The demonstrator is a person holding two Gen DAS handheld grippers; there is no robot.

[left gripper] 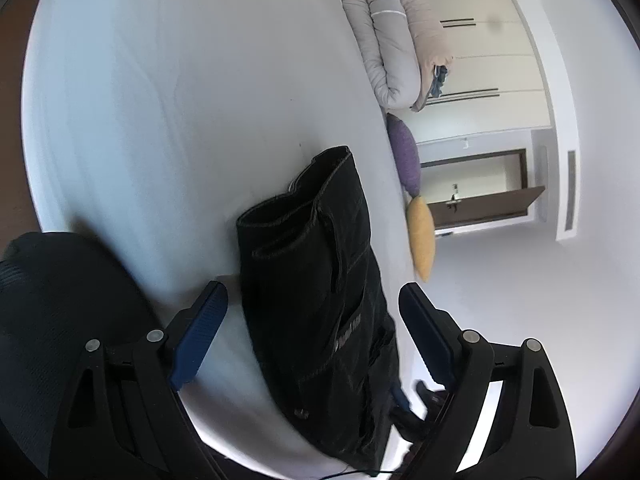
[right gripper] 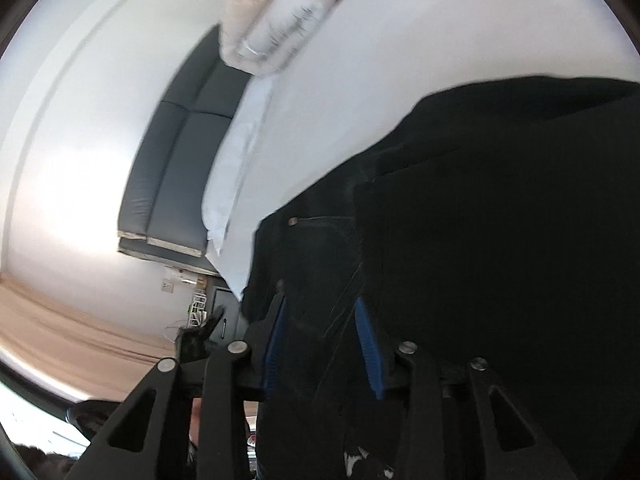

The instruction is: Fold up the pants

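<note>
Pants position: black pants (left gripper: pixel 320 280) lie folded on the white bed sheet (left gripper: pixel 160 100), in line with the gap of the left gripper (left gripper: pixel 312 312), touching neither pad.
Left gripper state: jaws spread wide, nothing gripped.
Right gripper state: right gripper (right gripper: pixel 322 344) jaws narrow; dark cloth sits between the blue pads (right gripper: pixel 370 354); contact cannot be confirmed.
Pants appearance: dark denim, visible seams, pocket, rivet (right gripper: pixel 293 221), stacked hems.
Surroundings: rolled duvet (left gripper: pixel 392 40), purple cushion (left gripper: pixel 406 152), yellow cushion (left gripper: pixel 422 236) beyond.
</note>
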